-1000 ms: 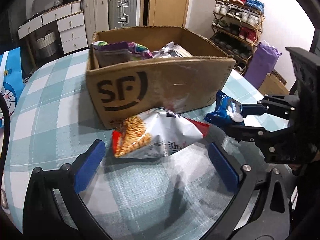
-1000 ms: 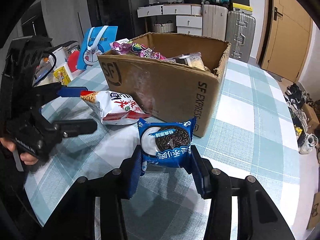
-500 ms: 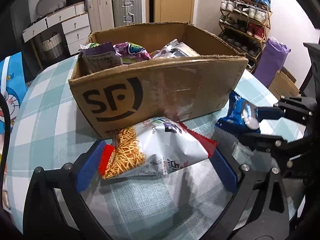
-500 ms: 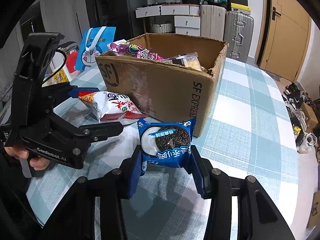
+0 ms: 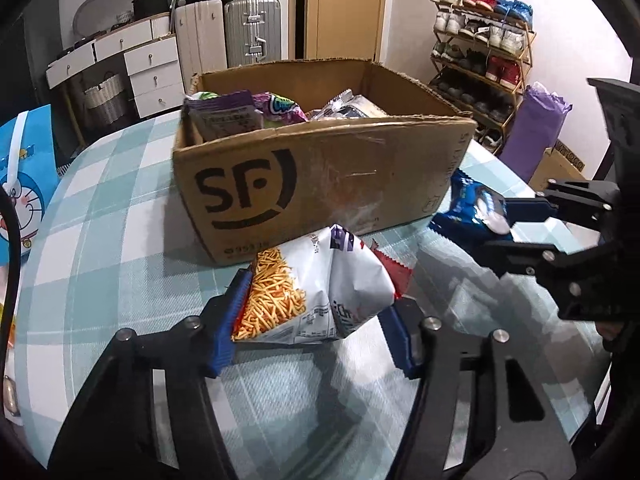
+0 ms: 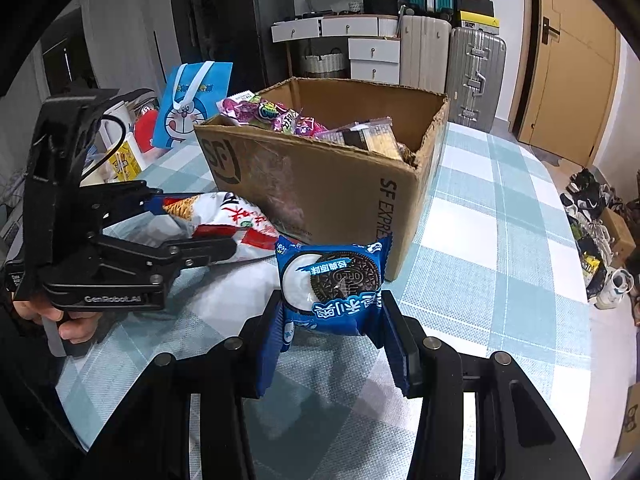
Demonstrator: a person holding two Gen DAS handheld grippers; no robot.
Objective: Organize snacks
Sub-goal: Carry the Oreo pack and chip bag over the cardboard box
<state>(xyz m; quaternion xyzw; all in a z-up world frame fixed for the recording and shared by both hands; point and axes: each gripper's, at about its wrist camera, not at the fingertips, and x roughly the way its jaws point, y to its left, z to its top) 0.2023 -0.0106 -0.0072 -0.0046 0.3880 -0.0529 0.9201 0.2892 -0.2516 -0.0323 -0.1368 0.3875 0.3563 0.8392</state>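
A white and red bag of stick snacks [image 5: 320, 280] lies on the checked table [image 5: 100, 240] just in front of the SF cardboard box [image 5: 320, 184]. My left gripper [image 5: 316, 300] is closing on this bag; both blue pads press its sides and it has buckled upward. In the right wrist view the same left gripper [image 6: 196, 224] clamps the bag [image 6: 236, 216] beside the box [image 6: 332, 192]. My right gripper [image 6: 332, 308] is shut on a blue Oreo pack [image 6: 332, 280], held just above the table near the box's corner. The left wrist view shows that pack [image 5: 468, 208] at the right.
Several snack packets [image 6: 280, 116] fill the box. A blue cartoon gift bag [image 6: 192, 100] and a small yellow carton [image 6: 124, 160] stand at the table's left side. Suitcases [image 5: 252, 28], drawers and a shoe rack [image 5: 480, 60] line the room behind. A person's hand [image 6: 72, 324] grips the left handle.
My left gripper moved forward around the snack bag and its jaws closed in, squeezing the bag so it buckles upward. My right gripper still holds the Oreo pack in the same place.
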